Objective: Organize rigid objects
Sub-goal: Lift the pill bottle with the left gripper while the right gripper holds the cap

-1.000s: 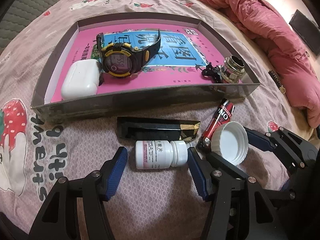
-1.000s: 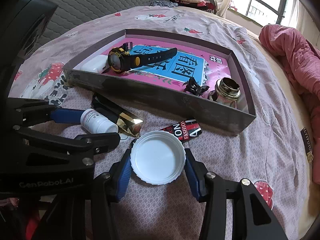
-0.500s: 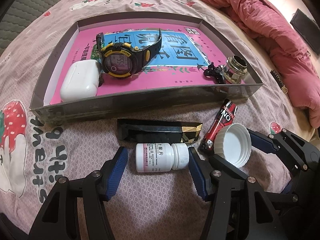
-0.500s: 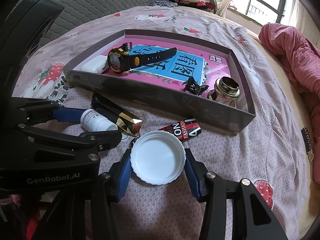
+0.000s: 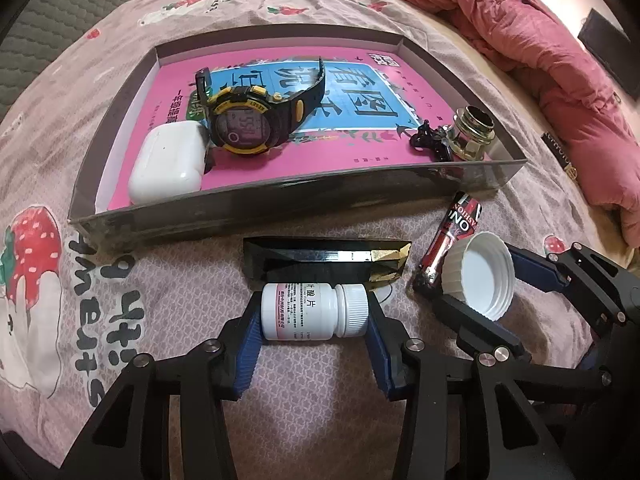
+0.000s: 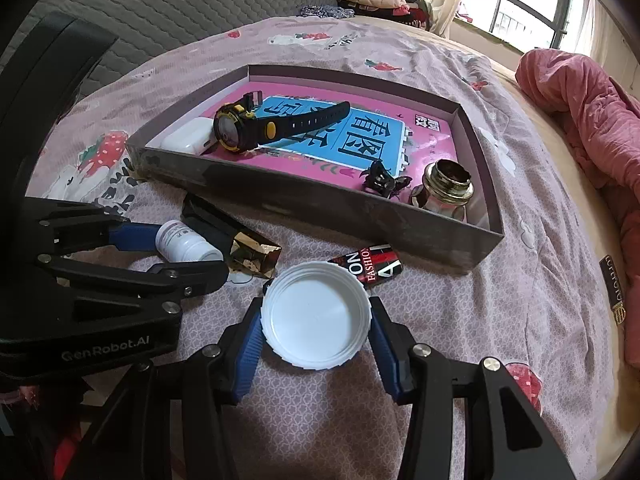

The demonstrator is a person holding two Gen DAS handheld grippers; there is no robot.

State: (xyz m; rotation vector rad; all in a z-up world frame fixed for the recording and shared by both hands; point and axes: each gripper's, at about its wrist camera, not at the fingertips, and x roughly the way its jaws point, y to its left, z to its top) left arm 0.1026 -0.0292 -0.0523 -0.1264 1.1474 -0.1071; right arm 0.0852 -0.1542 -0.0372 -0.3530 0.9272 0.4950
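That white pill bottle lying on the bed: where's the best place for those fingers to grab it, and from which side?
End to end: one pad on the flat base, the other on the cap top, coming in low from the near side. The pill bottle lies on its side across the left gripper, so its flat ends face the fingers. The black-and-gold box sits close behind, which seems to leave little room there.

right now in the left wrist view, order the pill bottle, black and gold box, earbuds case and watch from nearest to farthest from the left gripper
1. pill bottle, between the left gripper fingers
2. black and gold box, just beyond the bottle
3. earbuds case, tray's near left corner
4. watch, further into the tray
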